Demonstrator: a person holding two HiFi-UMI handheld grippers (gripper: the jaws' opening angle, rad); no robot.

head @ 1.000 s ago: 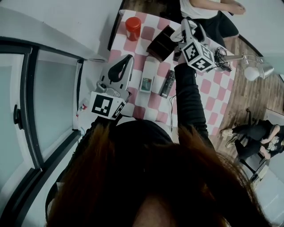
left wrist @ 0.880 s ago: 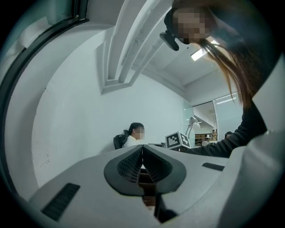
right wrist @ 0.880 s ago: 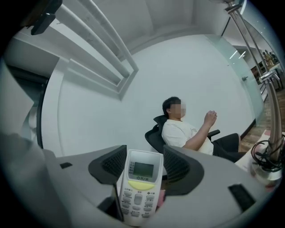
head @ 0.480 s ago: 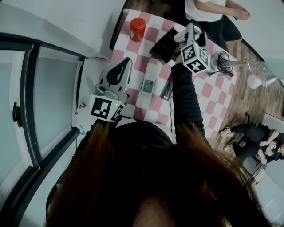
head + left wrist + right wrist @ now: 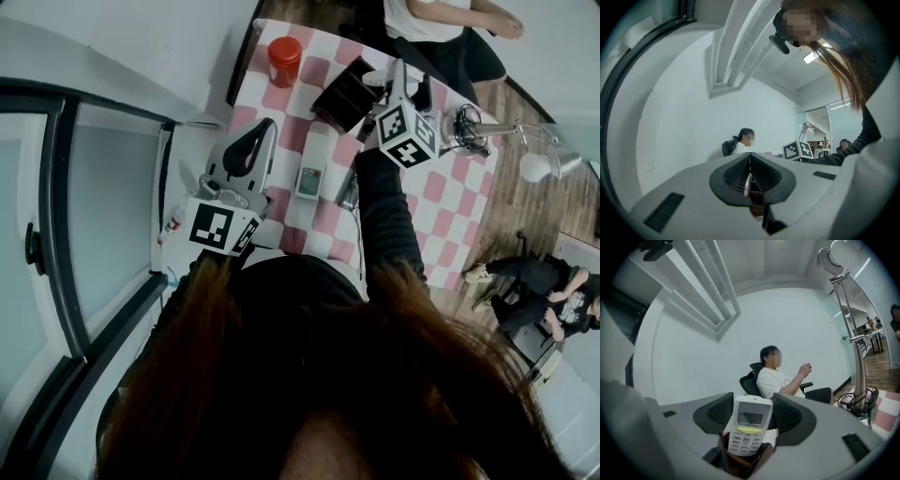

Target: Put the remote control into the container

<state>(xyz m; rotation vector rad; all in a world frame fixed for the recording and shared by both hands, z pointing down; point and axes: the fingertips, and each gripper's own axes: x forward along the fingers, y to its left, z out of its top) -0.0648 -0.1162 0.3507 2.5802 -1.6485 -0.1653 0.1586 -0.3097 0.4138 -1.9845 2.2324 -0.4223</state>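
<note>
Left tongs (image 5: 750, 161) clenched, nothing between them, hanging off the desk's (image 5: 450, 187) near-left edge and well clear of the work. On the desk just past them: a small white keypad unit (image 5: 309, 180) and, right beside it, a black remote (image 5: 347, 194) half hidden by the right sleeve. Right tongs (image 5: 751, 404) are further out, grasping the white remote (image 5: 749, 427) by its sides. The remote is upright, display toward the camera, lower end down between the brown walls of the container (image 5: 345, 94). Red jar (image 5: 284, 58) is at the far-left corner, lamp (image 5: 534, 167) at the right edge. Person seated (image 5: 780, 378) beyond the desk.
</note>
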